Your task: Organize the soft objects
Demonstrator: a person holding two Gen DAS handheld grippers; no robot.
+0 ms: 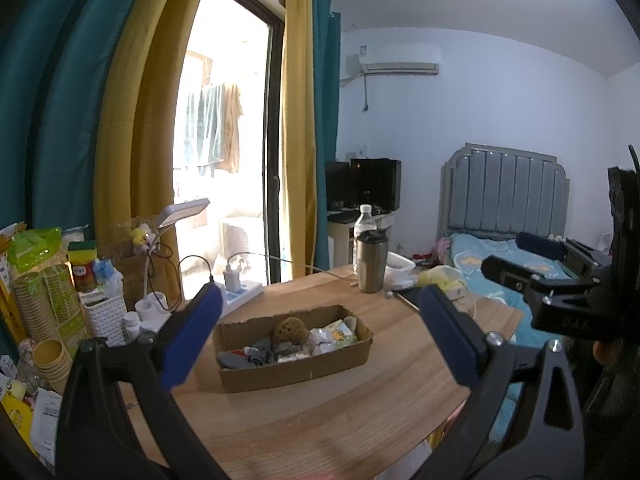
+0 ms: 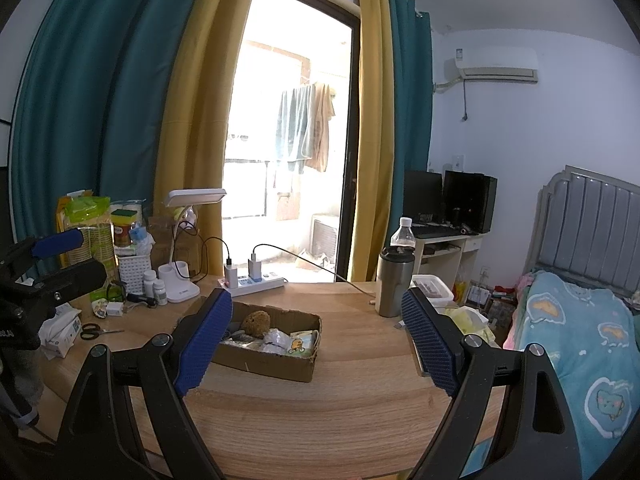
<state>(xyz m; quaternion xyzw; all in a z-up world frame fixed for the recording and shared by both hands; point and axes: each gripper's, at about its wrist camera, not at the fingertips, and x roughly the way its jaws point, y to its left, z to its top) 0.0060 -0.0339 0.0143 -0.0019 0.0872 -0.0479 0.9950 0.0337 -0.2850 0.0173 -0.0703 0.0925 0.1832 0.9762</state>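
Note:
A shallow cardboard box (image 1: 296,372) sits in the middle of the wooden table (image 1: 320,432). It holds a brown sponge (image 1: 290,330), grey socks (image 1: 256,354) and white and yellow soft packets (image 1: 334,336). My left gripper (image 1: 320,320) is open and empty, held above the table in front of the box. My right gripper (image 2: 316,324) is open and empty too, with the box (image 2: 280,364) and sponge (image 2: 256,322) just beyond its left finger. Each gripper shows at the edge of the other's view.
A steel tumbler (image 1: 372,262) and water bottle (image 1: 365,220) stand at the table's far right. A power strip (image 2: 254,282), desk lamp (image 2: 188,240), pill bottles (image 2: 156,286), scissors (image 2: 94,332) and paper cups (image 1: 44,300) crowd the left. A bed (image 2: 580,340) lies to the right.

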